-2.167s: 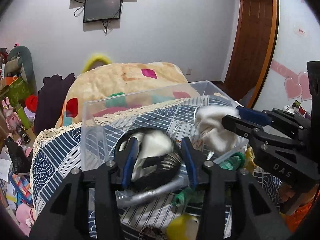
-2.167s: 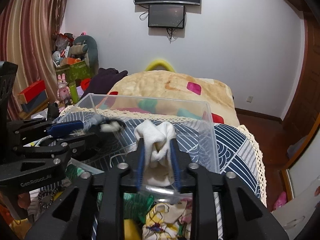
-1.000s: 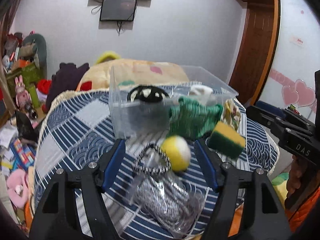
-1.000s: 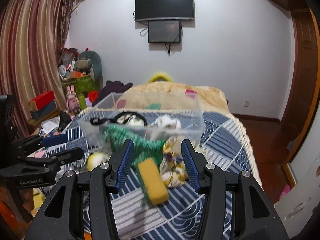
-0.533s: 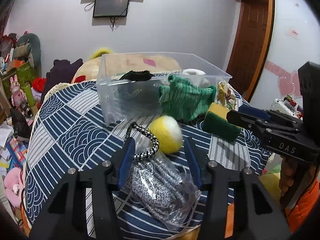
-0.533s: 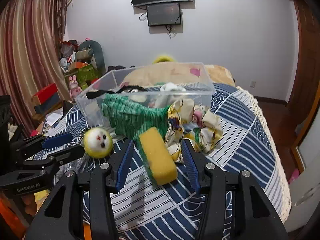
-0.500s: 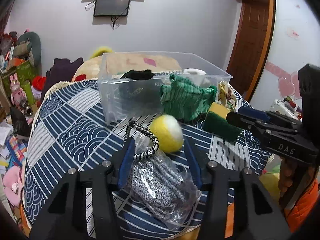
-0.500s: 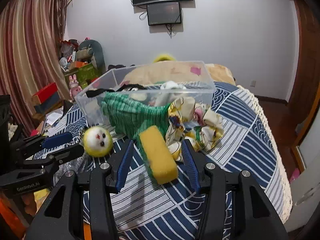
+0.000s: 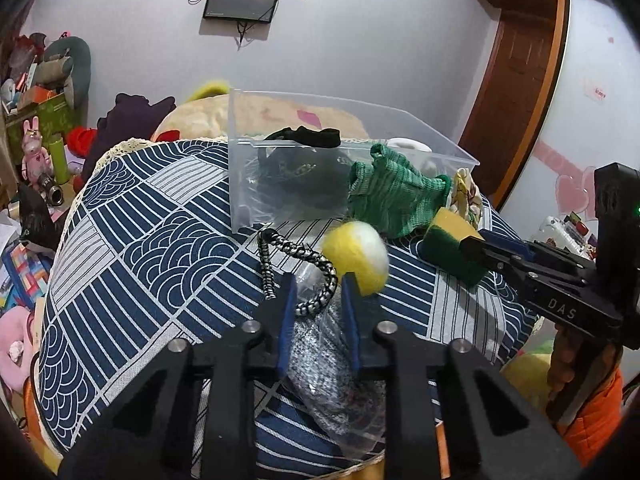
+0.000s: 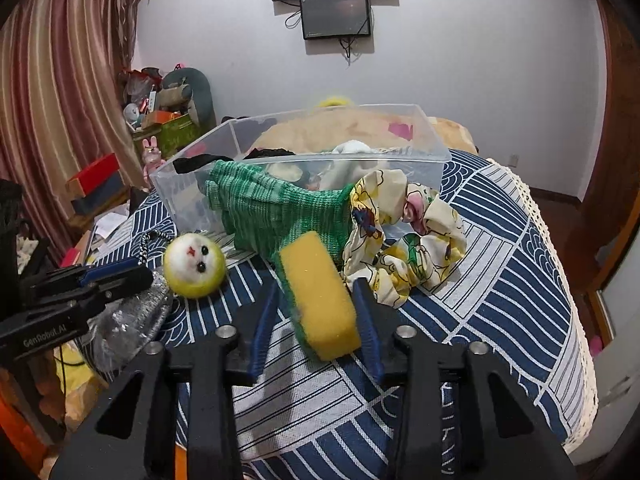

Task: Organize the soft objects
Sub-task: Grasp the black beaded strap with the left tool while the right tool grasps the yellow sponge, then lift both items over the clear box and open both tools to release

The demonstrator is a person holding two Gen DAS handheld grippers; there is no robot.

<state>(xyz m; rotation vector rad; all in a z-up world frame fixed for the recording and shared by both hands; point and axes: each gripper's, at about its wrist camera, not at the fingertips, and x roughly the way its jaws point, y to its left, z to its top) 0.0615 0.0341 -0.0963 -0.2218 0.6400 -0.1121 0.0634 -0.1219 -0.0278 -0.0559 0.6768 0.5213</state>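
Left wrist view: we note the left gripper (image 9: 316, 304) with its blue pads narrowed around the black-and-white braided cord (image 9: 298, 270) and the clear plastic bag (image 9: 340, 372) of grey speckled stuff; whether the pads actually press on the cord or bag, we cannot tell. The yellow-and-white plush ball (image 9: 356, 258) sits just beyond the right pad, touching it or nearly so. Our landmark is the clear plastic bin (image 9: 320, 168), which stands on the blue patterned bedspread (image 9: 160, 240). A black item (image 9: 308, 138) hangs over the bin's near rim. The green knitted cloth (image 9: 394, 200) leans against the bin's front right. The yellow-green sponge (image 9: 450, 250) lies in front of the bin, right of the ball, with the right gripper (image 9: 480, 248) reaching it from the right.

Right wrist view: we record the right gripper (image 10: 316, 316) with its two blue pads on either side of the sponge (image 10: 320, 298), which is tilted between them; the pads look close to its flanks, but a firm grasp cannot be confirmed. The green cloth (image 10: 276, 210) rests against the bin (image 10: 304, 148) front wall. The floral scrunchie (image 10: 404, 236) lies in front of the bin, right of the cloth. The ball (image 10: 195, 262), face showing, sits left of the sponge, with the left gripper (image 10: 116, 276) just beside it
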